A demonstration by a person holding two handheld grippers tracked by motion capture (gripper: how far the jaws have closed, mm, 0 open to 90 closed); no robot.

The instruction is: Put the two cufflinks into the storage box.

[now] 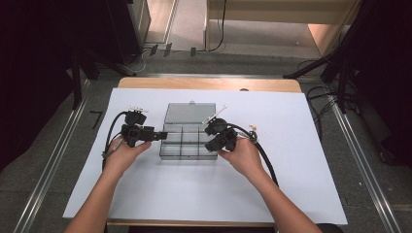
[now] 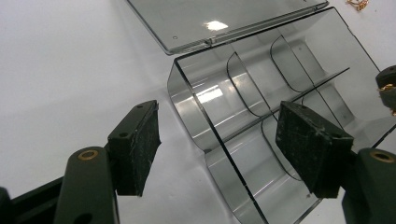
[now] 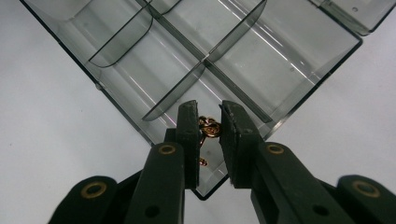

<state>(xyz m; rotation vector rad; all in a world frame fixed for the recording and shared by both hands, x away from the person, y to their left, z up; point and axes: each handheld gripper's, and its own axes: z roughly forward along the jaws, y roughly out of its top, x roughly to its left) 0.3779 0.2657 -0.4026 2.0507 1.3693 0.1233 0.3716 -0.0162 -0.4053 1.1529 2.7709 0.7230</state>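
Observation:
A clear grey compartment box (image 1: 187, 143) lies mid-table with its lid (image 1: 189, 112) folded back flat. My left gripper (image 1: 163, 134) is at the box's left end. In the left gripper view it is open (image 2: 224, 137), and its pads (image 2: 140, 140) straddle the end wall of the box (image 2: 219, 107). My right gripper (image 1: 209, 138) is at the box's right end. In the right gripper view it is shut (image 3: 209, 116) on a small gold trinket (image 3: 209, 128), held over a corner compartment of the box (image 3: 261, 60).
A few more gold trinkets (image 1: 252, 127) lie on the white table cover (image 1: 291, 165) just right of the box, also seen as gold trinkets (image 2: 357, 3) at the top of the left gripper view. Cables trail from both grippers. Wide bare cover lies in front.

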